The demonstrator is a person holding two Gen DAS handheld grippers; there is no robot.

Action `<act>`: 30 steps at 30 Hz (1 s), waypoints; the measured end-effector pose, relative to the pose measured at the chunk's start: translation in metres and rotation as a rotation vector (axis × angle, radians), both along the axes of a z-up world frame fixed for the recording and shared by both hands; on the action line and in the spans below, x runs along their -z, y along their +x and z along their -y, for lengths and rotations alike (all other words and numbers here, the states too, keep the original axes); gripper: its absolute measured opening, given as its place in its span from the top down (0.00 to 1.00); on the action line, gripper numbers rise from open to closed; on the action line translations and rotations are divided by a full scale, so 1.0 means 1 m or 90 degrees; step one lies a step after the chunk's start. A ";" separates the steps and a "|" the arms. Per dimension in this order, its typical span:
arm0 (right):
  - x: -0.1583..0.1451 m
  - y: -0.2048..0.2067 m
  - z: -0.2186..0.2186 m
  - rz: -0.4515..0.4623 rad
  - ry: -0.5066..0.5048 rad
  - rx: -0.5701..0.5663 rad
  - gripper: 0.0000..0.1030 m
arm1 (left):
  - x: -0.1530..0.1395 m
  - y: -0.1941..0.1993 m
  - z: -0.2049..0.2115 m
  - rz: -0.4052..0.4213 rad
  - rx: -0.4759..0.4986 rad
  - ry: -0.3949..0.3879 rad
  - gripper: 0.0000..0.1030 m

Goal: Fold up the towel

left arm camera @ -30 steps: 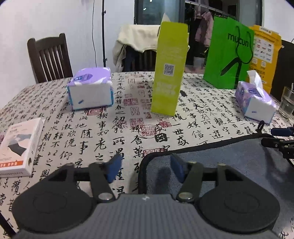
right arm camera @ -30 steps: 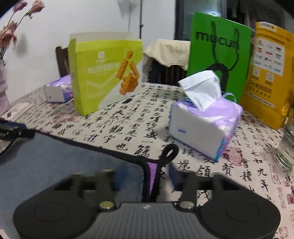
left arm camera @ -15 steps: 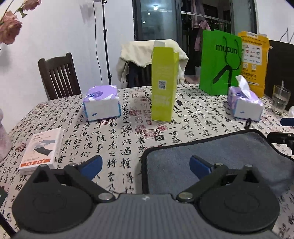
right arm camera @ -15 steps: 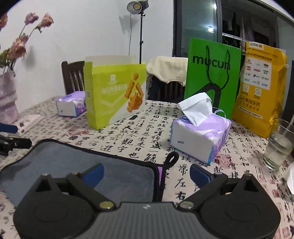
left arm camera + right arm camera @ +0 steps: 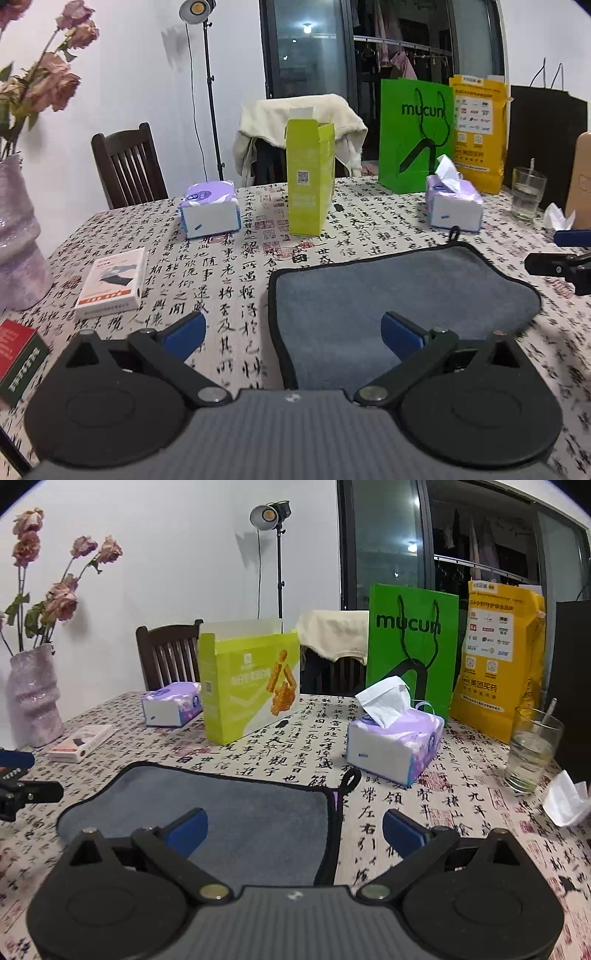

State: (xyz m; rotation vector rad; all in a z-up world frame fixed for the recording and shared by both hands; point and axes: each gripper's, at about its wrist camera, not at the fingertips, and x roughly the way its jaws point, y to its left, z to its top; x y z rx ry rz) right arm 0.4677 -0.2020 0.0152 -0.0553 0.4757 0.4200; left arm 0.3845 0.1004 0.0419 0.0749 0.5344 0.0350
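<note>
The left gripper (image 5: 291, 332) is seen at the bottom of its own view with its blue-padded jaws spread wide and nothing held between them; the left pad hangs over the bare tablecloth (image 5: 229, 280) and the right pad over the grey towel (image 5: 399, 295). The right gripper (image 5: 293, 827) is likewise seen wide open and empty, its left pad over the towel (image 5: 221, 812) and its right pad over the printed tablecloth (image 5: 406, 805). Whether either gripper is touching the cloth cannot be told. The towel is laid flat on the table directly ahead of both grippers, its black-piped edge running between the pads of each, and its hanging loop (image 5: 351, 777) is turned toward the far side. Beside the towel, to the left, a small white carton (image 5: 110, 282) is placed on the table, with a pale vase (image 5: 18, 240) of dried roses near it. Just past the loop a purple tissue pack (image 5: 395, 738) with a sheet pulled up is found, and a glass of water (image 5: 533, 744) is set to its right. Farther back, an upright lime-green box (image 5: 308, 177) and a second tissue pack (image 5: 210, 208) are seen, then a green paper bag (image 5: 410, 642) and a yellow bag (image 5: 498, 653) at the table's far edge, with chairs behind.
</note>
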 end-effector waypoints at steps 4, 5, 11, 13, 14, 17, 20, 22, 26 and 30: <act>-0.005 -0.025 0.004 0.007 0.009 -0.002 0.02 | -0.007 -0.026 0.006 0.013 0.002 -0.003 0.00; -0.006 -0.032 0.006 0.009 0.011 -0.002 0.02 | -0.008 -0.033 0.007 0.017 0.003 -0.004 0.00; -0.010 -0.072 0.013 0.018 0.024 0.004 0.01 | -0.012 -0.074 0.016 0.035 0.008 0.003 0.00; -0.010 -0.087 0.015 0.020 0.027 0.004 0.01 | -0.013 -0.087 0.019 0.040 0.011 0.003 0.00; -0.010 -0.095 0.016 0.022 0.027 0.004 0.01 | -0.013 -0.094 0.020 0.042 0.013 0.003 0.00; -0.011 -0.118 0.019 0.029 0.026 0.003 0.00 | -0.012 -0.112 0.024 0.048 0.014 -0.002 0.00; -0.010 -0.141 0.022 0.037 0.027 0.005 0.00 | -0.011 -0.129 0.027 0.051 0.005 -0.006 0.00; -0.009 -0.153 0.024 0.040 0.027 0.005 0.00 | -0.011 -0.141 0.029 0.057 0.001 -0.010 0.00; -0.006 -0.176 0.030 0.042 0.033 0.007 0.00 | -0.011 -0.165 0.033 0.071 0.001 -0.010 0.00; -0.003 -0.198 0.035 0.048 0.042 0.007 0.00 | -0.011 -0.188 0.036 0.083 -0.002 -0.015 0.00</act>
